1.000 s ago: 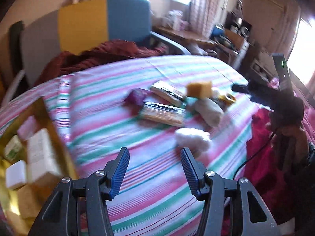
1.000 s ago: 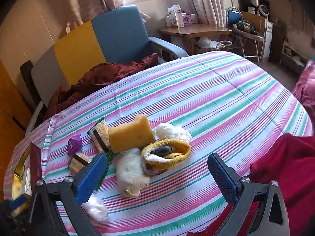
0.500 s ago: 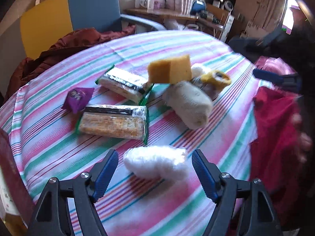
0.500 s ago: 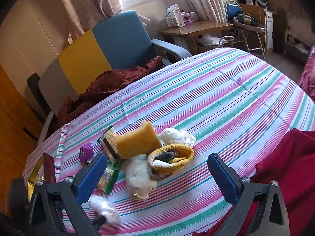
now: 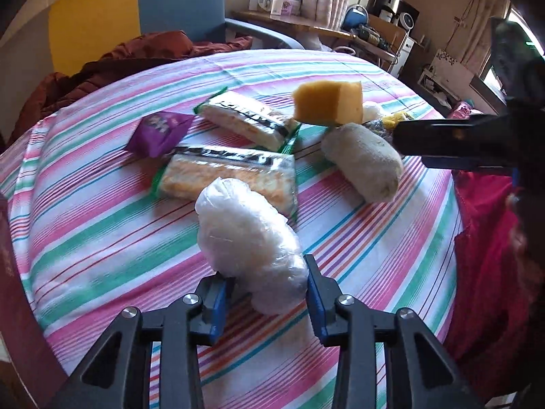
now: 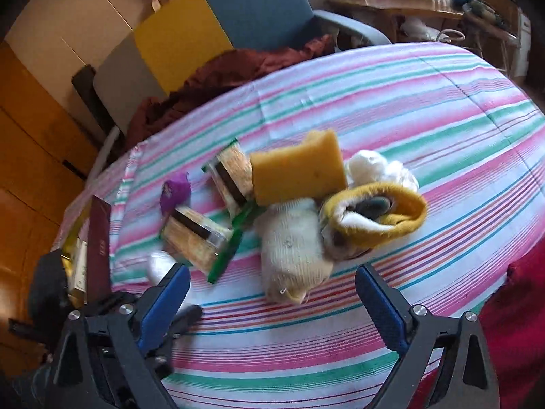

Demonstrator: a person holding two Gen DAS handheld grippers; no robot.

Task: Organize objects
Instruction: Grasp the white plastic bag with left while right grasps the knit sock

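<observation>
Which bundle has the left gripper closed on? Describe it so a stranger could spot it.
On the striped pink, white and green tablecloth, look at the near edge of the clutter, in front of the two clear cracker packets. There the left gripper pinches a white, crinkly plastic-wrapped bundle; its translucent film sets it apart from the knitted cream sock roll.

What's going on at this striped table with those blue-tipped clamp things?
A person is tidying a pile of small things, using a handheld gripper in each hand. The left gripper has just closed its jaws on a white plastic-wrapped bundle lying on the striped tablecloth. The right gripper is open, hanging over a cream rolled sock without touching it. A yellow sponge, snack packets and a purple wrapper lie nearby.
</observation>
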